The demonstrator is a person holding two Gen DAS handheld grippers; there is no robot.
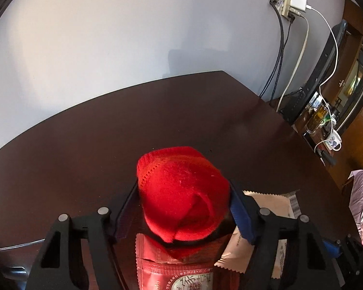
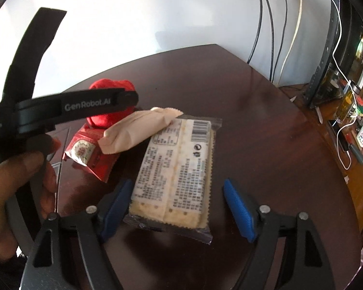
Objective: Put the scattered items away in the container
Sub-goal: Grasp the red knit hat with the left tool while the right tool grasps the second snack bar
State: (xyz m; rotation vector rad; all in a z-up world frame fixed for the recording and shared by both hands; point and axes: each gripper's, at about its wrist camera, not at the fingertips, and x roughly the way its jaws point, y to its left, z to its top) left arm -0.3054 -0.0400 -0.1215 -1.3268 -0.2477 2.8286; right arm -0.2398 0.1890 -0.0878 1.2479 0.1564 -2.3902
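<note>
My left gripper (image 1: 181, 203) is shut on a red knitted item (image 1: 181, 193) and holds it above a red snack packet (image 1: 179, 268) and a beige packet (image 1: 268, 203) on the dark table. In the right wrist view the red knitted item (image 2: 109, 118) sits behind the left gripper's body, over the red packet (image 2: 89, 154) and the beige packet (image 2: 138, 130). My right gripper (image 2: 176, 205) is open, its blue pads (image 2: 239, 207) on either side of a clear cracker packet (image 2: 179, 169) lying flat. No container is in view.
The dark wooden table (image 1: 84, 149) ends at a white wall. Cables (image 1: 280, 60) hang from a wall socket at the right. A low cabinet with a mug (image 1: 332, 142) and bottles stands beyond the table's right edge. A hand (image 2: 17, 186) holds the left gripper.
</note>
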